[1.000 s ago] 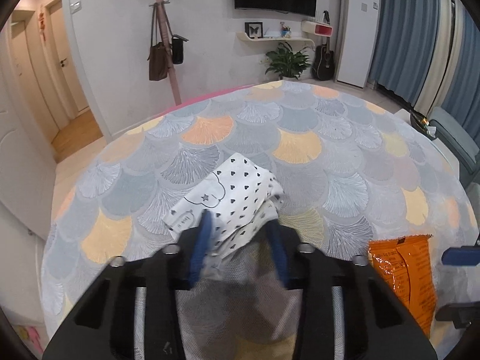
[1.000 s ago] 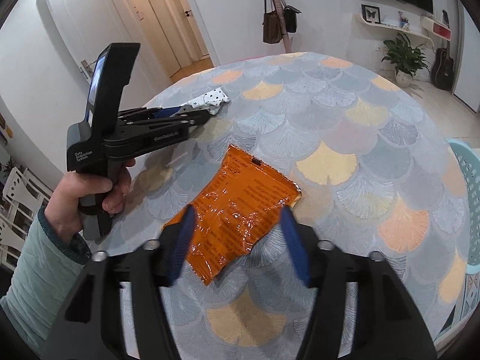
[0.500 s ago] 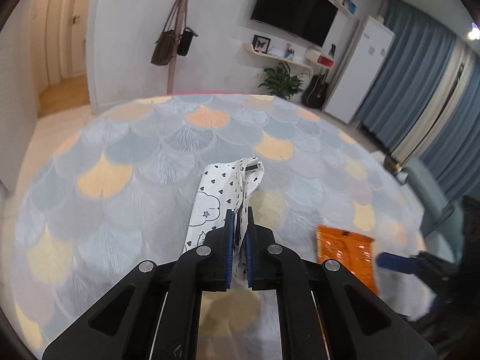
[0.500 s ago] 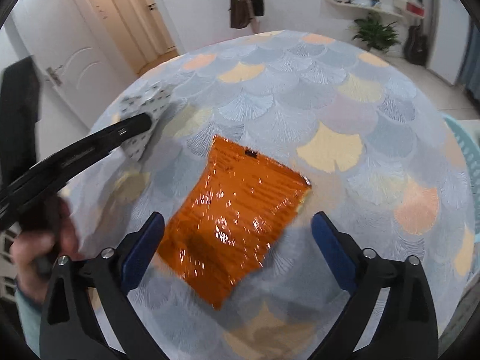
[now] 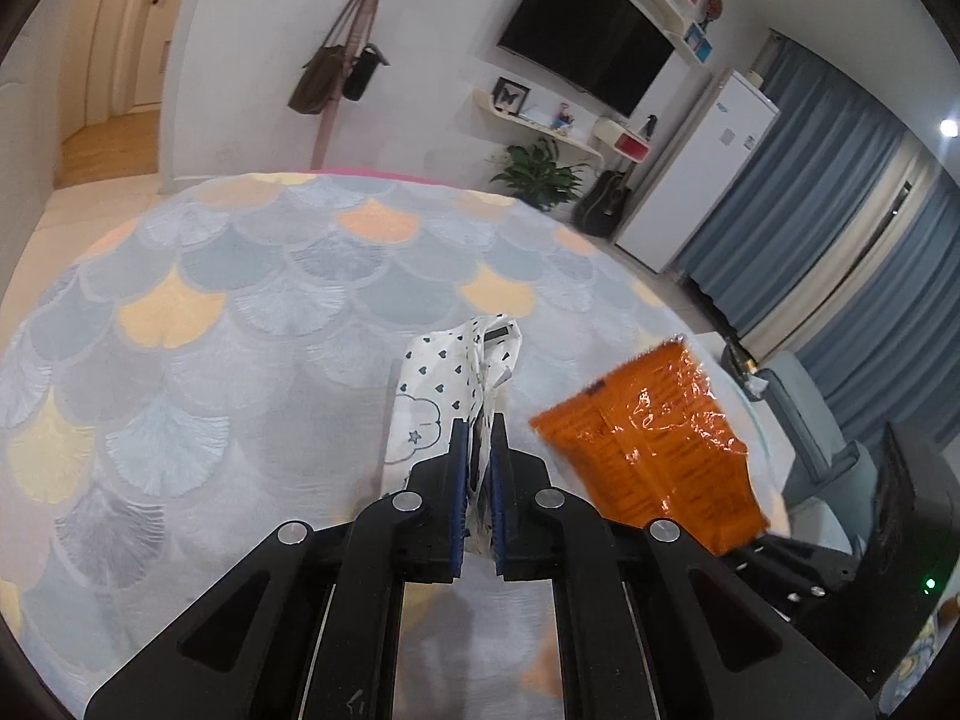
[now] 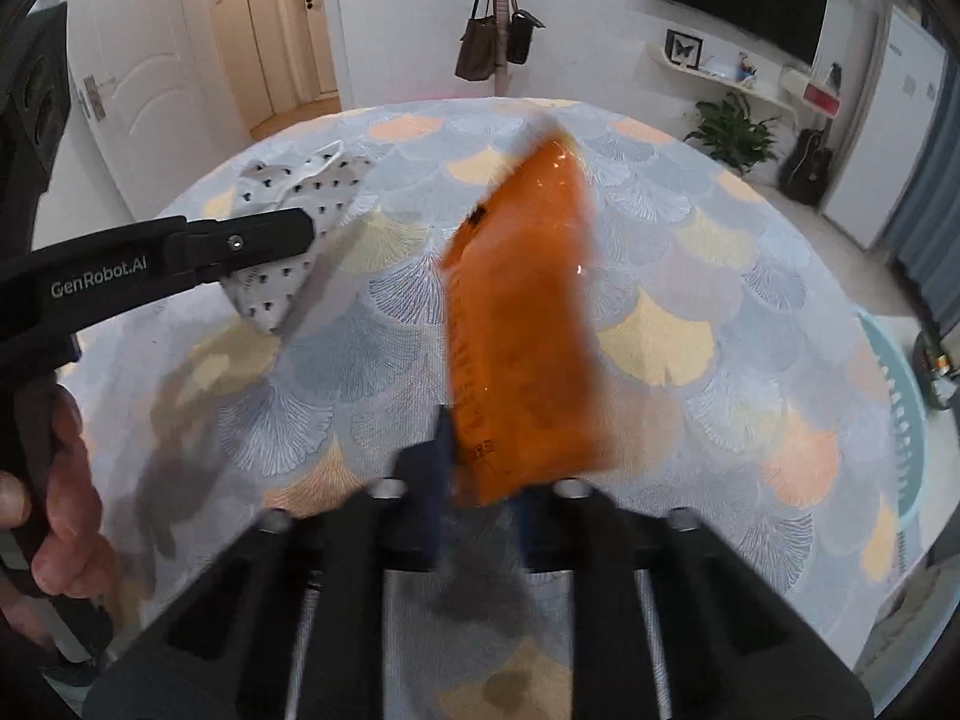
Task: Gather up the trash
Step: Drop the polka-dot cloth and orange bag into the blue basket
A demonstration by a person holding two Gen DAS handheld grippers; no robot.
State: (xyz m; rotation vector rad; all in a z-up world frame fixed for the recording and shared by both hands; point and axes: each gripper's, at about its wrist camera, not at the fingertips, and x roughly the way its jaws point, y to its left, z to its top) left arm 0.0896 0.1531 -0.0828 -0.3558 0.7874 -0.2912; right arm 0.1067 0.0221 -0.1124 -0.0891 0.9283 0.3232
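Observation:
A white wrapper printed with black hearts point(image 5: 444, 378) hangs pinched between the blue pads of my left gripper point(image 5: 477, 426), lifted just off the round table point(image 5: 240, 312). From the right wrist view the same white wrapper point(image 6: 288, 192) pokes out beyond the left gripper's black finger point(image 6: 252, 240). An orange foil wrapper point(image 6: 522, 312) stands up on end, blurred, over the table point(image 6: 690, 276). My right gripper point(image 6: 480, 426) is closing on its lower edge, pads pressing it. The orange wrapper point(image 5: 648, 444) also shows raised to the right of the white one.
A hand point(image 6: 54, 480) grips the left tool's handle at the lower left. A light teal basket rim point(image 6: 900, 420) sits past the table's right edge. Beyond the table are a coat stand with bags point(image 6: 492, 48), a potted plant point(image 5: 534, 171) and blue curtains point(image 5: 840, 240).
The right gripper's wide jaws have shut on the orange wrapper and tipped it up off the table. The left gripper closed on the white wrapper a second ago and holds it.

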